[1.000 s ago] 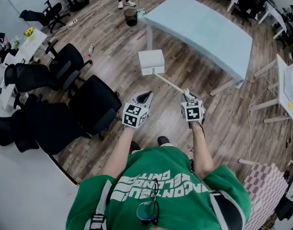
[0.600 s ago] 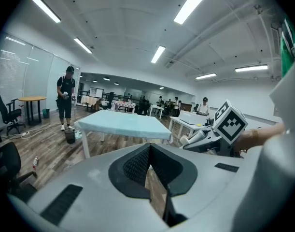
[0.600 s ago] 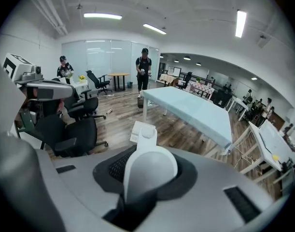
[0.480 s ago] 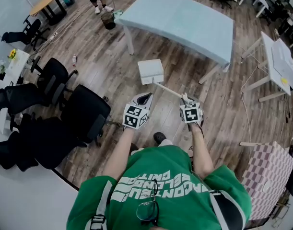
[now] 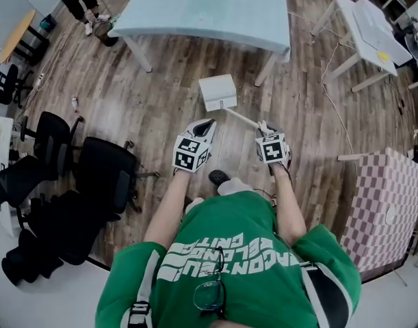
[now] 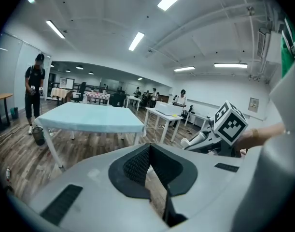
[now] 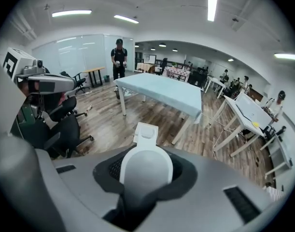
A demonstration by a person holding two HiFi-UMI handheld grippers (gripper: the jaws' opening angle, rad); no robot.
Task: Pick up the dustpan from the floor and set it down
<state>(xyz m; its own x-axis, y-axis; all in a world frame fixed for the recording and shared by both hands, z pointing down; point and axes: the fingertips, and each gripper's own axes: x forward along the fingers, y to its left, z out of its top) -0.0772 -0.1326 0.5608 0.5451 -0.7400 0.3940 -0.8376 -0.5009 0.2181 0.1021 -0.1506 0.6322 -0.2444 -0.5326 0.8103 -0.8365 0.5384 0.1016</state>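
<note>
Dustpan [image 5: 217,92] hangs out ahead of the right claw [image 5: 267,130], and that line decides the set-down. The right claw is closed on the rounded end of the long white handle [image 5: 243,118]. The right gripper view shows the handle end [image 7: 145,170] filling the space between the jaws, with the pan [image 7: 146,132] beyond it. From the claw, the handle runs forward and toward the person's left, so the dustpan's long axis points diagonally away from the body. The pan is the far end, over the wooden floor [image 5: 147,94] between the person and the pale blue counter [image 5: 209,9]. I cannot tell whether the pan is clear of the boards, though it looks carried rather than resting.

The left claw [image 5: 205,125] has its jaws brought together on nothing. It sits just beside the handle, on the pan's near side, without touching either. It is actually the closer of the two to the pan itself, but the right hand carries the load. Setting down likely means lowering the far end first, so the pan lands flat before the handle follows.
</note>
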